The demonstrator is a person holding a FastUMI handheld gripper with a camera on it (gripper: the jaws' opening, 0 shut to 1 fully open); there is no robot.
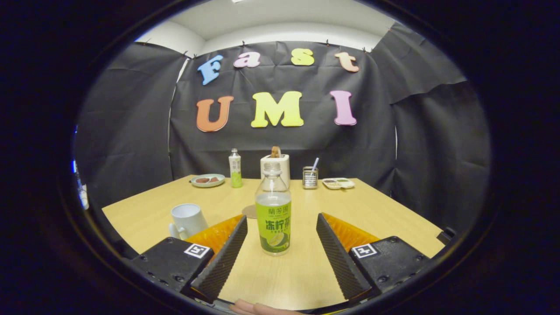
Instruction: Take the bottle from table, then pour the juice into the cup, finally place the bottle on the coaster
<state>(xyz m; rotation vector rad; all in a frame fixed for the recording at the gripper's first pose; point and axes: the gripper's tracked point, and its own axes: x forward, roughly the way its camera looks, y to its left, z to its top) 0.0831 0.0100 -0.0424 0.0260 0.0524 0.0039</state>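
Gripper (282, 225) fingers were spread wide apart, touching nothing. Juice bottle (273, 210) stood upright on the wooden table (385, 210), between the fingertips and a bit nearer the left one, clear gaps on both sides. No cap visible on it; clear upper body, green label below, liquid level hard to judge behind the label.

White mug (188, 220) sat left of the bottle, just beyond the left finger (225, 253), which cut off its base; handle faced near-left. Round coaster (250, 211) lay just behind the bottle on its left, mostly hidden by the bottle and left fingertip.

Far edge of the table, left to right: plate (208, 180) with dark reddish food, a second, capped bottle (235, 168), a white box-like item (280, 166) with a brown handle, its lower part hidden by the near bottle, a metal mesh holder (310, 177) with a stick-like thing inside, a small tray (338, 183) whose contents were too small to identify.

A sliver of the person's hand (258, 307) showed at the near edge between the finger bases.
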